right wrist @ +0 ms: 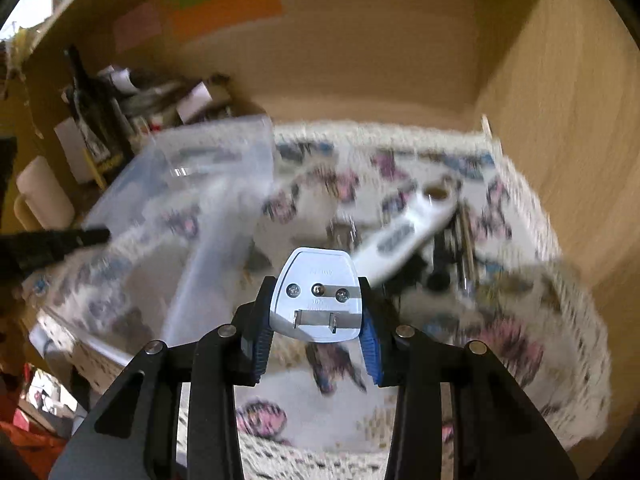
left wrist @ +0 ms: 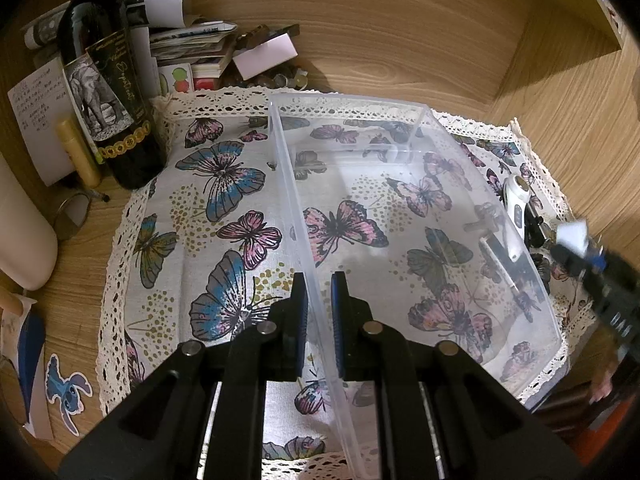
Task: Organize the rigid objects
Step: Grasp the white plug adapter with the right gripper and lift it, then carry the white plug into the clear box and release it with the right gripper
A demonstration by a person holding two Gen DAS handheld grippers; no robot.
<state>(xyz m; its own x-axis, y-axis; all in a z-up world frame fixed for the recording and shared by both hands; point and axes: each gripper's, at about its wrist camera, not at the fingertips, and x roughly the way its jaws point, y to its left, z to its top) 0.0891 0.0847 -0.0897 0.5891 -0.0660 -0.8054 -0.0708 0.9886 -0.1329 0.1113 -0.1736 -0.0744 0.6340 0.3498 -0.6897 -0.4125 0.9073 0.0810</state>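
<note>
On the butterfly cloth [left wrist: 224,184] the left gripper [left wrist: 319,280] pinches the near wall of the clear bin [left wrist: 496,184], a wine bottle [left wrist: 108,92] behind, while the right gripper [right wrist: 318,308] clamps the white plug adapter [right wrist: 318,294] above the cloth beside a white remote [right wrist: 404,232].

Wine bottle [left wrist: 108,92], paper clutter [left wrist: 192,44], butterfly cloth [left wrist: 224,208]

A home, by the look of it: a wooden tabletop [left wrist: 400,40] with a lace-edged butterfly cloth [left wrist: 224,184], a wine bottle [left wrist: 108,92], piled papers [left wrist: 192,40] and sticky notes [right wrist: 224,12].
</note>
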